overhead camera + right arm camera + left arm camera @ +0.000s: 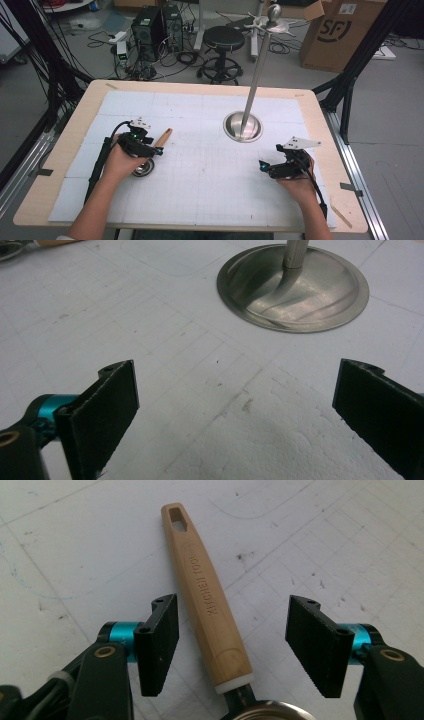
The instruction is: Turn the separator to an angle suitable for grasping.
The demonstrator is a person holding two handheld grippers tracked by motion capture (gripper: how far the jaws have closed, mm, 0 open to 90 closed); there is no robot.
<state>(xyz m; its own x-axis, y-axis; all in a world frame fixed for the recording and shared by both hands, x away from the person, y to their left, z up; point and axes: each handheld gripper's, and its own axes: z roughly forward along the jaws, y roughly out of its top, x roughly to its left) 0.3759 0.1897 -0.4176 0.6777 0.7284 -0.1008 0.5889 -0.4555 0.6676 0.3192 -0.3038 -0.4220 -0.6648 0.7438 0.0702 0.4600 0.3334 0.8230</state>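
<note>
A kitchen tool lies on the white mat at the left, its wooden handle (163, 137) (210, 605) stamped "KITCHEN TOOL" and pointing away from me. Its small metal bowl (143, 168) (260, 712) sits at the near end. My left gripper (150, 150) (232, 630) straddles the lower part of the handle with its jaws open. The left pad (160, 640) stands close beside the wood, and the right pad (315, 640) stands well off it. My right gripper (263, 165) (235, 390) rests at the right of the mat, wide open with nothing between its jaws.
A steel stand rises from a round dished base (242, 126) (292, 290) at the mat's middle back, its pole (257, 65) leaning up toward the far side. Beyond the wooden table edge (200, 85) are a stool (223, 40), computer cases (155, 25) and a cardboard box (340, 30).
</note>
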